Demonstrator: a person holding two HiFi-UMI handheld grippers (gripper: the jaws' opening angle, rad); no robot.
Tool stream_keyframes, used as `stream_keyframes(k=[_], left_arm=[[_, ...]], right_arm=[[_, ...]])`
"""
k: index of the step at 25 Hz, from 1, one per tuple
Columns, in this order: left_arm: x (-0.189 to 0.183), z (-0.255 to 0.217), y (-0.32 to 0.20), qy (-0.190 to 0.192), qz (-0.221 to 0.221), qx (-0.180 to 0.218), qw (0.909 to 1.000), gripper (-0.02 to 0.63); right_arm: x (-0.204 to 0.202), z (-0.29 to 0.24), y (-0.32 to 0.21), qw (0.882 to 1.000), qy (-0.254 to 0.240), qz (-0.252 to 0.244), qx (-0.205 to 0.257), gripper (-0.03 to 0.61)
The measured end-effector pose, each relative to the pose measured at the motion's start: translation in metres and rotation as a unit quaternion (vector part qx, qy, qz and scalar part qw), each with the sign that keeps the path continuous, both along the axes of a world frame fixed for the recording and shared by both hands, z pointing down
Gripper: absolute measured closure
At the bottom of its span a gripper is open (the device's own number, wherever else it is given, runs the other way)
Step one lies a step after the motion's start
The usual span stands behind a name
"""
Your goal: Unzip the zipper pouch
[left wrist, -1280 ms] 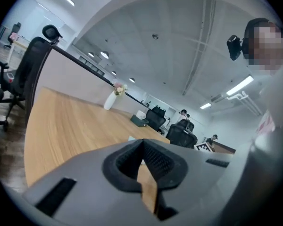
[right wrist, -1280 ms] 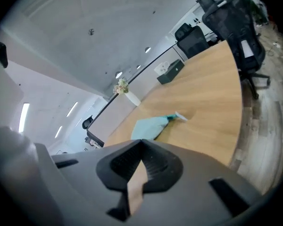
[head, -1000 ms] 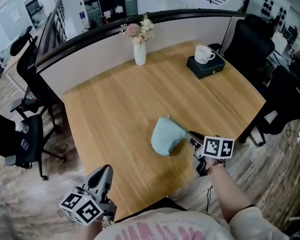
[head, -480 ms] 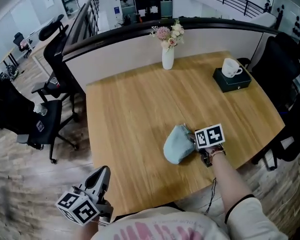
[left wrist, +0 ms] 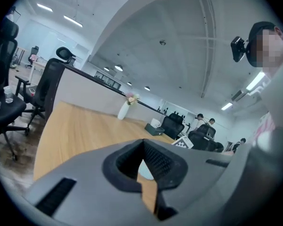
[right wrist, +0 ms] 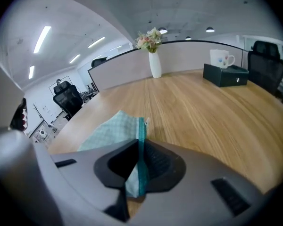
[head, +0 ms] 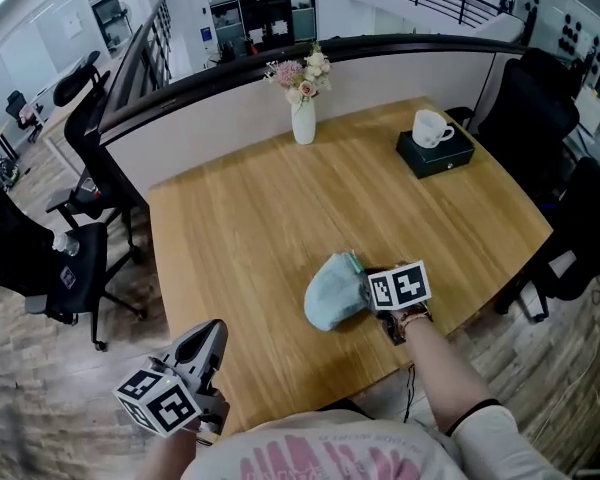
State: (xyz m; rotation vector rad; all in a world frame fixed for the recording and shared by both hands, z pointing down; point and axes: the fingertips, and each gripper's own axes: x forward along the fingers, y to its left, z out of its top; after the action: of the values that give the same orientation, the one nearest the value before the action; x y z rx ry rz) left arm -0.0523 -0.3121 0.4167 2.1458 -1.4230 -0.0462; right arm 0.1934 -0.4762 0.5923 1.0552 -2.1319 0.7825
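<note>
The zipper pouch (head: 330,293), pale green check fabric, lies flat near the front right edge of the worktop (head: 250,228); its contents cannot be seen. Its teal zipper band (right wrist: 141,140) runs along the right side. A white vase (head: 303,123) at the far edge holds flowers (head: 302,73). A white mug (head: 431,126) stands on a dark box (head: 440,154) at the far right; the mug's interior is not visible. The right gripper (head: 368,286) sits at the pouch's right edge: its fingers (right wrist: 162,161) are closing, with the zipper band between them and touching both pads. The left gripper (head: 216,330) is off the worktop's front left edge, well apart from the pouch, fingers together and empty. Black office chairs (head: 75,258) stand on the floor to the left. Nothing lies between the pouch and the other items.
</note>
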Motion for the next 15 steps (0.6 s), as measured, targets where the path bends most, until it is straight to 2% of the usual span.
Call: stream_keyframes(k=[3,8,15], left_arm=[[0.014,-0.002,-0.01,0.0,0.027,0.007,0.9996,0.611],[0.033,-0.01,-0.02,0.02,0.073,0.024,0.9968,0.611],[0.033,-0.019,-0.012,0.042,0.112,0.044,0.9918,0.611]], right_arm=[[0.004,-0.023,0.014,0.999,-0.013,-0.008,0.03,0.546],[0.003,-0.071,0.037,0.995,-0.001,-0.036,0.098,0.551],[-0.014,-0.128,0.07,0.988,0.003,-0.027,0.154,0.553]])
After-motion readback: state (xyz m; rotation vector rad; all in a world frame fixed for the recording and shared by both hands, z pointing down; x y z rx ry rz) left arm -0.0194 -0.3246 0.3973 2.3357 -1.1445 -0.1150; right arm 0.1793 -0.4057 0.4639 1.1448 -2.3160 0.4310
